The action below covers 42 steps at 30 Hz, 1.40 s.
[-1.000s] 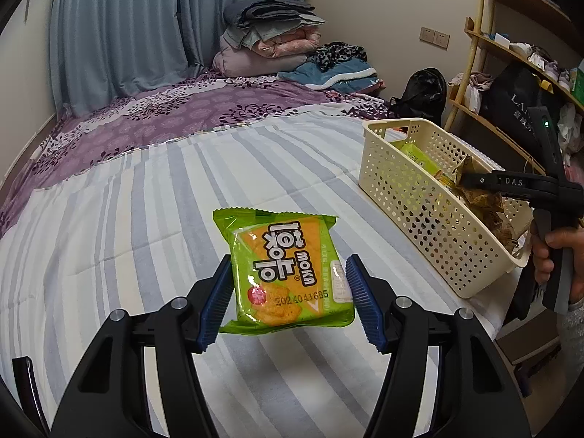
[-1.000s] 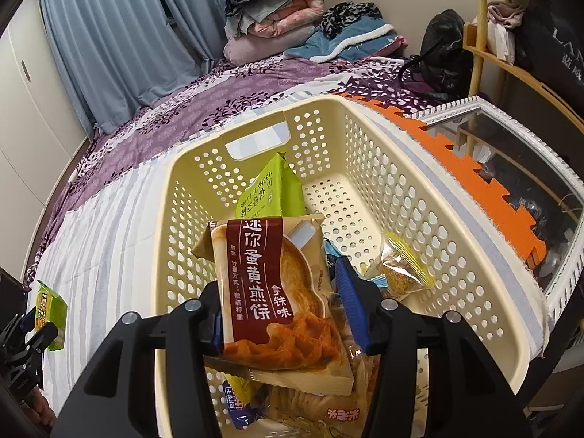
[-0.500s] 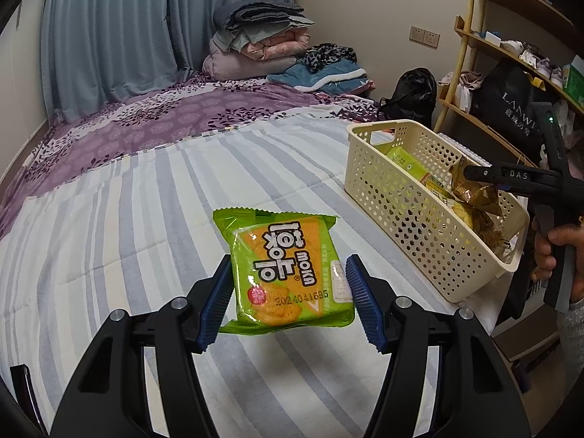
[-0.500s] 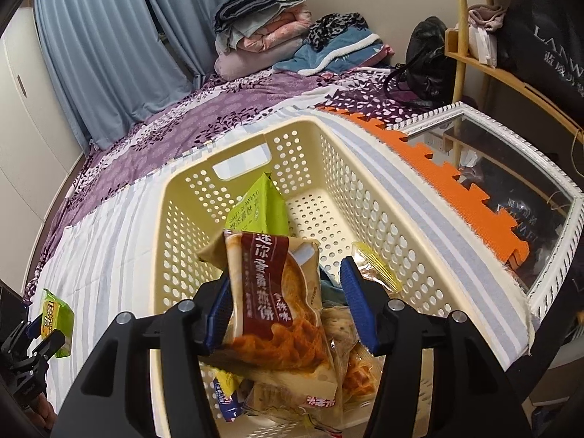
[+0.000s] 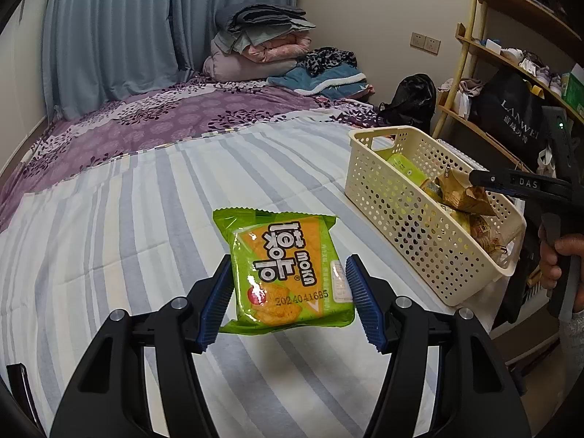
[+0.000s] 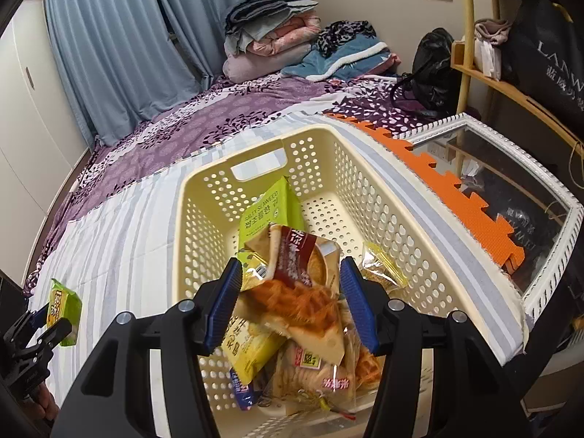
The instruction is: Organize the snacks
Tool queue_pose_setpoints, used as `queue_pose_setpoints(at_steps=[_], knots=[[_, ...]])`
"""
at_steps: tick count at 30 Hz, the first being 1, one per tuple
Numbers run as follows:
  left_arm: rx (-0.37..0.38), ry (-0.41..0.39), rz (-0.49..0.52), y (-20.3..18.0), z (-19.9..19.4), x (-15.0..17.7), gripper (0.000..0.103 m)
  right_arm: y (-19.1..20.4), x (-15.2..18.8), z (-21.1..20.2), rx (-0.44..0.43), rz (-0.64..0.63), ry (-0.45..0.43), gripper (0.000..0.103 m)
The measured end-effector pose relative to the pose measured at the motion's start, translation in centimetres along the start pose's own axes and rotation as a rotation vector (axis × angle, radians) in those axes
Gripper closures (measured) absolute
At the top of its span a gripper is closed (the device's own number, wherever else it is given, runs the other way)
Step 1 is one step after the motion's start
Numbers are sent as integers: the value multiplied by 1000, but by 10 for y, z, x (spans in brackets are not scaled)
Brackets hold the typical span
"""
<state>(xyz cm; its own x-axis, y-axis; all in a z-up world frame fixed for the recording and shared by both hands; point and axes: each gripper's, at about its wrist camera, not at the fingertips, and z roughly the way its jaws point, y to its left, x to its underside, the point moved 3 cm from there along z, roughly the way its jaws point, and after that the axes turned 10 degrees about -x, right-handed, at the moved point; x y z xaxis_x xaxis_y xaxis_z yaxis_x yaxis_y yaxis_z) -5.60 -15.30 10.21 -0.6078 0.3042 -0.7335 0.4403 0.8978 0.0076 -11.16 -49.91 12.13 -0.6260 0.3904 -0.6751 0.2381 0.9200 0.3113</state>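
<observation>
My left gripper (image 5: pixel 290 301) is shut on a green and orange snack packet (image 5: pixel 286 272) and holds it above the striped bedsheet (image 5: pixel 109 241), left of the cream perforated basket (image 5: pixel 408 215). My right gripper (image 6: pixel 290 303) hangs over the basket (image 6: pixel 365 189); its jaws stand apart and a brown waffle packet (image 6: pixel 303 281) tilts loose between them onto several other snack packets. A green seaweed packet (image 6: pixel 266 215) stands further back in the basket. The left gripper with its green packet (image 6: pixel 64 306) shows at the far left of the right wrist view.
A purple floral quilt (image 5: pixel 164 124) and stacked bedding (image 5: pixel 262 47) lie at the far end of the bed. A wooden shelf (image 5: pixel 511 62) with bags stands on the right. An orange foam mat (image 6: pixel 449 186) and a white-framed mirror (image 6: pixel 511 182) lie beside the basket.
My right gripper has opened and the brown waffle packet has tipped down into the basket. My left gripper has carried the green packet toward the basket.
</observation>
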Motion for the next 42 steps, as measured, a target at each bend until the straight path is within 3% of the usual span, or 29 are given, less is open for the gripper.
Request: queue_pose_setpoints(at_steps=[9, 20, 28, 35, 42], knots=[[18, -20, -6, 2, -7, -1, 40, 5, 13, 2, -20, -4, 47, 47], [9, -47, 10, 2, -18, -7, 40, -2, 1, 31, -59, 62, 87, 45], [46, -61, 53, -18, -23, -20, 40, -6, 5, 13, -69, 73, 35, 45], [70, -68, 88, -40, -22, -30, 40, -5, 8, 13, -149, 86, 69, 45], [75, -81, 120, -56, -23, -38, 40, -3, 7, 26, -114, 49, 111, 45]])
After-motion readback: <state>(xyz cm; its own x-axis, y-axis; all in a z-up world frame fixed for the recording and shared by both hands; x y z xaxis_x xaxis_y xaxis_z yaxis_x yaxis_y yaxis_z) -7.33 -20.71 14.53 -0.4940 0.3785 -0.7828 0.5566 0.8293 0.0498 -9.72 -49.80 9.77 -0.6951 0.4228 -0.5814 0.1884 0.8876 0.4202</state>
